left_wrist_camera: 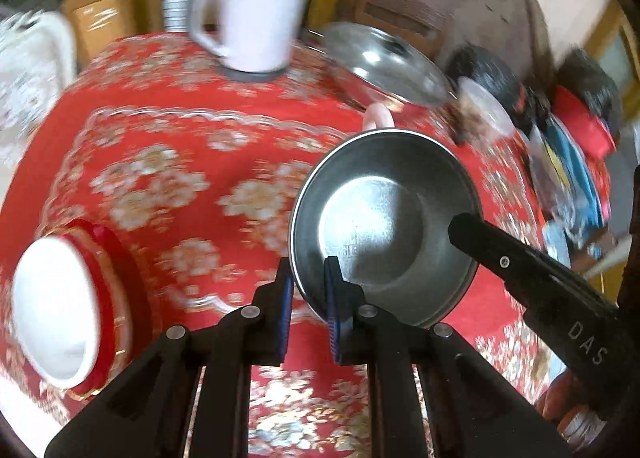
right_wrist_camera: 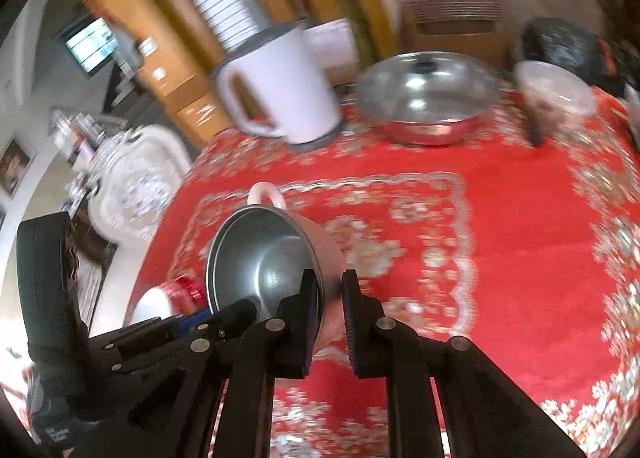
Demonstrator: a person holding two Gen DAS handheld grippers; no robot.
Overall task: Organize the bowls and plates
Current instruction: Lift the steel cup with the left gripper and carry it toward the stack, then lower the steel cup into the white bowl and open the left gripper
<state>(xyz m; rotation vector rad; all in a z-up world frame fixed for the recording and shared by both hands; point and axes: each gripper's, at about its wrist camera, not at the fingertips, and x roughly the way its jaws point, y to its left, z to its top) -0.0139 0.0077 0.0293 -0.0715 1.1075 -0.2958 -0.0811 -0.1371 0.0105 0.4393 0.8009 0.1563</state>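
A steel bowl (left_wrist_camera: 384, 225) hangs tilted above the red tablecloth, its mouth turned toward the left wrist camera. My left gripper (left_wrist_camera: 308, 298) is shut on its near rim, one blue pad on each side of the wall. My right gripper (right_wrist_camera: 330, 314) is shut on the opposite wall of the steel bowl (right_wrist_camera: 264, 262). One of its black fingers (left_wrist_camera: 480, 242) reaches over the rim from the right. A pink loop handle (right_wrist_camera: 266, 193) shows just behind the bowl. A red-and-white bowl (left_wrist_camera: 60, 318) lies on the table at the left, also seen as the red-and-white bowl (right_wrist_camera: 172, 294) beyond the left gripper's fingers (right_wrist_camera: 192, 328).
At the table's far side stand a white kettle (left_wrist_camera: 252, 9), a lidded steel pot (left_wrist_camera: 384, 65) and a clear lidded container (left_wrist_camera: 484, 105). Red and blue items (left_wrist_camera: 576, 161) crowd the right edge. A white patterned tray (right_wrist_camera: 132, 181) sits beyond the table's left edge.
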